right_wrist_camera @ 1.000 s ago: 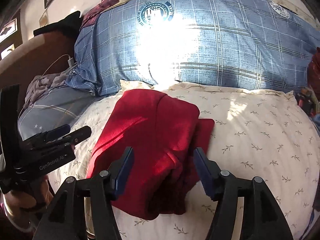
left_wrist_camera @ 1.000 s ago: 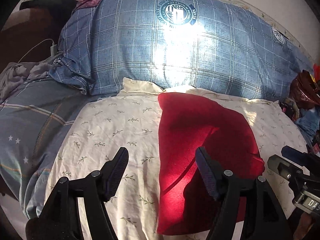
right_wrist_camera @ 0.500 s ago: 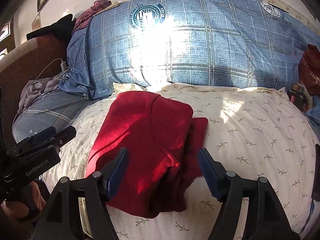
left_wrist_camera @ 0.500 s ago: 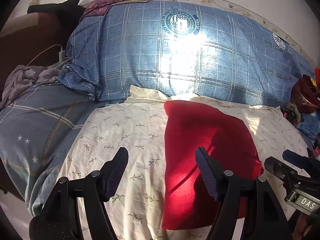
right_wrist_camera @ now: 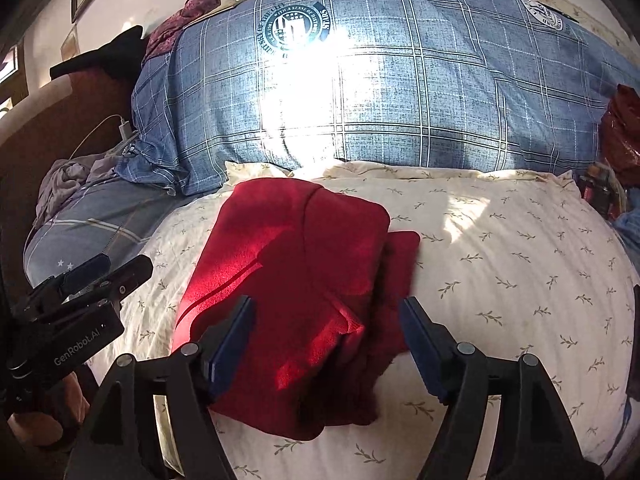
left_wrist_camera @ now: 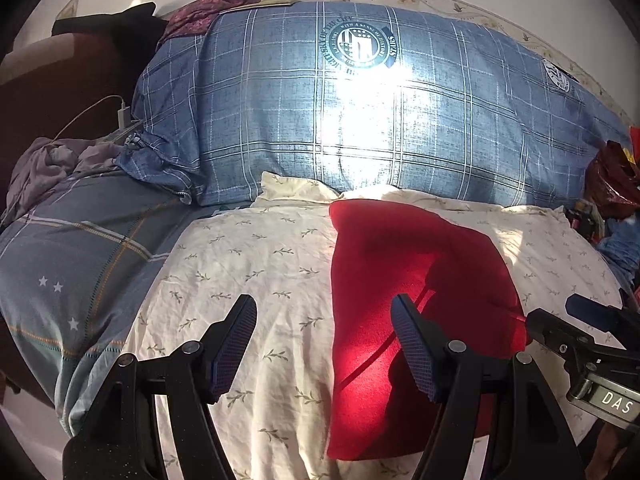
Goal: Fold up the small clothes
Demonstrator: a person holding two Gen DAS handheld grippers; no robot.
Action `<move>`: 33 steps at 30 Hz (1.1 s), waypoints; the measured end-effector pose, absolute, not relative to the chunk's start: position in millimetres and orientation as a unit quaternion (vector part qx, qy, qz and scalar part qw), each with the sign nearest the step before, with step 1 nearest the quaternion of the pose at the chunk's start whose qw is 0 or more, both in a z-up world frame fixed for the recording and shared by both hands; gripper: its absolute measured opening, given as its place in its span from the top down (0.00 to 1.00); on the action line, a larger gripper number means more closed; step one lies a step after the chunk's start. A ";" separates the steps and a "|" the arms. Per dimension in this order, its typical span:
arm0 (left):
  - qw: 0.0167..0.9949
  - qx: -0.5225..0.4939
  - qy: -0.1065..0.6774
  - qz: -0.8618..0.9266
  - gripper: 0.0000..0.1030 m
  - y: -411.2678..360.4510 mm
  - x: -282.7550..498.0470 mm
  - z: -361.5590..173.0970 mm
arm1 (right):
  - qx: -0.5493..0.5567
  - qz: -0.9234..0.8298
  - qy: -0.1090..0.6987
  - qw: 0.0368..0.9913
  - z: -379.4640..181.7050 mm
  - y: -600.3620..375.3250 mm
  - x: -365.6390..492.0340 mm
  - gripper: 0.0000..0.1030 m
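A: What did the left wrist view show?

B: The left claw [left_wrist_camera: 323,344] stood released, its two dark pads spread wide with nothing between them. Under it lay the cream pillow [left_wrist_camera: 256,264] with the small leaf print. The red garment [left_wrist_camera: 404,280] lay folded on that pillow, mostly to the right of the claw, its left edge running nearly straight toward the camera; the claw's right finger [left_wrist_camera: 412,344] crossed in front of it, and I could not tell whether it touched the cloth.

A: And around it?

B: A big blue checked pillow [left_wrist_camera: 360,120] with a round emblem lay behind, bright with sunlight. A blue-grey blanket [left_wrist_camera: 80,248] with little stars sat to the left, a white charger [left_wrist_camera: 122,114] on its cable beyond it. The right claw [left_wrist_camera: 580,332] poked in at the lower right edge.

A: The right wrist view?

B: The right claw [right_wrist_camera: 326,344] was opening, its pads well apart. The near part of the red garment [right_wrist_camera: 296,280] showed between them, but the pads did not press on it. The garment lay on the left half of the cream pillow [right_wrist_camera: 500,248], a narrower layer sticking out along its right side. The left claw [right_wrist_camera: 108,272] showed at the left edge, empty
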State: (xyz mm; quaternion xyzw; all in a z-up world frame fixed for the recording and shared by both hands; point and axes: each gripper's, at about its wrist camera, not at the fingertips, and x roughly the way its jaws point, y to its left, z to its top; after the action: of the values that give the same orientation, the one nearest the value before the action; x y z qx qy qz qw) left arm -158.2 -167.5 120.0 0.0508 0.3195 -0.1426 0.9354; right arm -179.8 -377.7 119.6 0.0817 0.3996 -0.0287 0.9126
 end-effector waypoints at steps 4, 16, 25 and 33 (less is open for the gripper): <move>0.934 0.055 0.322 -0.144 0.33 -168.7 -157.3 118.5 | 0.079 -0.028 0.401 0.912 118.3 -376.3 -178.4 0.26; 0.933 0.055 0.327 -0.141 0.33 -171.9 -150.1 116.2 | 0.070 -0.029 0.411 0.909 115.0 -371.0 -171.0 0.26; 0.930 0.055 0.334 -0.140 0.33 -177.1 -145.4 112.3 | 0.075 -0.029 0.417 0.905 110.7 -371.2 -167.9 0.26; 0.930 0.054 0.338 -0.136 0.33 -178.7 -141.0 109.1 | 0.076 -0.028 0.422 0.903 107.1 -370.8 -165.3 0.26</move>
State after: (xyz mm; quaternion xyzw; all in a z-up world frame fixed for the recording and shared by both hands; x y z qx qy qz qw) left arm -141.0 -178.7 109.1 0.0537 0.3379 -0.1361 0.9297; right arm -165.3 -370.8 107.1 0.0765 0.4224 -0.0284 0.9027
